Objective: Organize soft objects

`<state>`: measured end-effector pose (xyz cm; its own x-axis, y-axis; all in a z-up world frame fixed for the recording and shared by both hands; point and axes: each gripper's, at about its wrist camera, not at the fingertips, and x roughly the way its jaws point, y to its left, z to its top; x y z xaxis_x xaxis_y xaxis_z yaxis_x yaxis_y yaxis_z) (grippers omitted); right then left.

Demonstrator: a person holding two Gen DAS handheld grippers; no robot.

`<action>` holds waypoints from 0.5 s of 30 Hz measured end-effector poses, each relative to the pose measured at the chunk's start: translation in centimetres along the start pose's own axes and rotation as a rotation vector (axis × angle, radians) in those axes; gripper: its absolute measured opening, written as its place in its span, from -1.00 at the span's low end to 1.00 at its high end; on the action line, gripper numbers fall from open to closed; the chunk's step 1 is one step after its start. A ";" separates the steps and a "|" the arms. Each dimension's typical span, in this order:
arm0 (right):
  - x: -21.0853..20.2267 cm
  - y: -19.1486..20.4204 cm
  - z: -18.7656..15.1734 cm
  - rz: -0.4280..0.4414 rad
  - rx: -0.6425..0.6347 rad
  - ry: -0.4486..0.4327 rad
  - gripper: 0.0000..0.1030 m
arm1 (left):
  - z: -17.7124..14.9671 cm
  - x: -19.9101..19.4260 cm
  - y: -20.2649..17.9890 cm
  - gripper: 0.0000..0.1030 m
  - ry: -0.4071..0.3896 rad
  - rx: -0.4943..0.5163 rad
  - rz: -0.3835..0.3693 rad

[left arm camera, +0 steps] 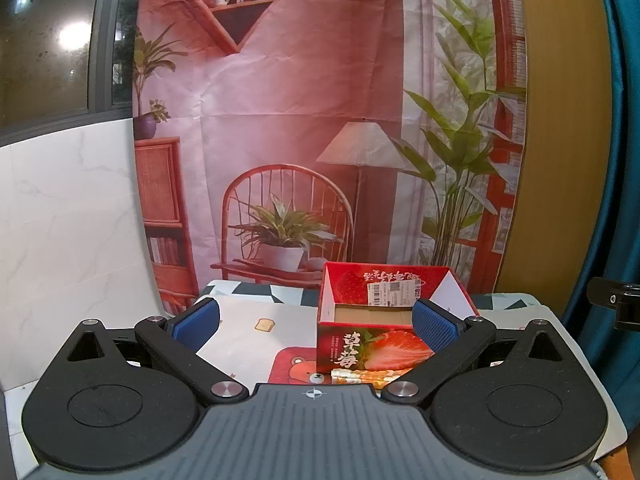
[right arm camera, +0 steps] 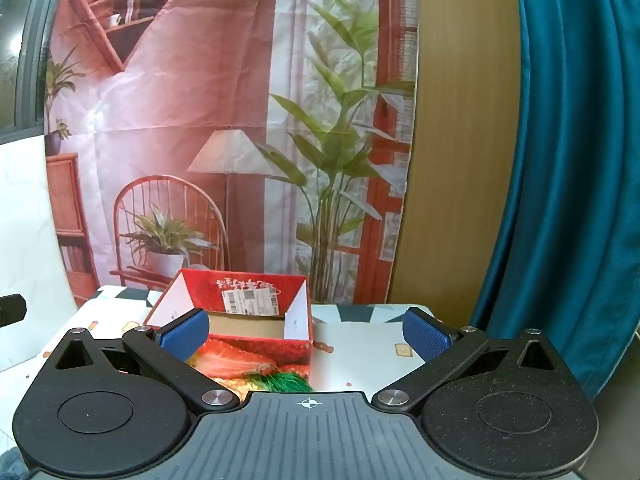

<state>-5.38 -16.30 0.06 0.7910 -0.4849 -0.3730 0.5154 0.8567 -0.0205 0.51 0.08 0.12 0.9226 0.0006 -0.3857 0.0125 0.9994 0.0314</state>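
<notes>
Box (left arm camera: 374, 350) empty, open-topped, on worktop (left arm camera: 248, 320). Green tassel (right arm camera: 286, 382) just before it, ahead of right gripper (right arm camera: 306, 332), nearer than left gripper (left arm camera: 316, 322). Both spread wide, nothing held.

The room is lit warmly and a little dimly, with a reddish cast over the printed backdrop (left arm camera: 304, 112). Up to the left of the left tool, a bright lamp reflection (left arm camera: 74, 36) glares in the dark window pane (left arm camera: 44, 48), blown out white. The backdrop shows soft creases and a pale sheen near its middle. Both views bow strongly at the edges, bending the blue curtain (right arm camera: 568, 160). Focus is fair throughout; shadows are soft.
</notes>
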 end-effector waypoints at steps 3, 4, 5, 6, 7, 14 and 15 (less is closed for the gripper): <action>0.0 0.0 0.0 0.001 0.000 0.001 0.99 | 0.0 0.0 0.0 1.00 0.000 0.000 -0.001; 0.0 0.0 0.0 0.000 0.000 0.001 0.99 | -0.1 0.0 0.1 1.00 0.000 0.000 -0.001; 0.0 0.0 0.0 0.000 0.000 0.000 0.99 | -0.1 0.0 0.1 1.00 0.000 0.000 -0.001; 0.0 0.0 0.0 0.000 0.000 0.000 0.99 | -0.1 0.0 0.1 1.00 0.000 0.000 -0.001; 0.0 0.0 0.0 0.000 0.000 0.001 0.99 | -0.1 0.1 0.1 1.00 0.000 0.000 -0.002; 0.1 -0.1 -0.1 0.000 0.001 0.001 0.99 | -0.1 0.1 0.1 1.00 0.001 -0.003 0.000; 0.1 -0.1 -0.1 0.001 0.000 0.002 0.99 | -0.1 0.1 0.1 1.00 0.002 -0.003 0.000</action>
<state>-5.35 -16.39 -0.04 0.7910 -0.4839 -0.3745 0.5149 0.8570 -0.0198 0.54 0.17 0.00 0.9220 0.0008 -0.3871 0.0111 0.9995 0.0287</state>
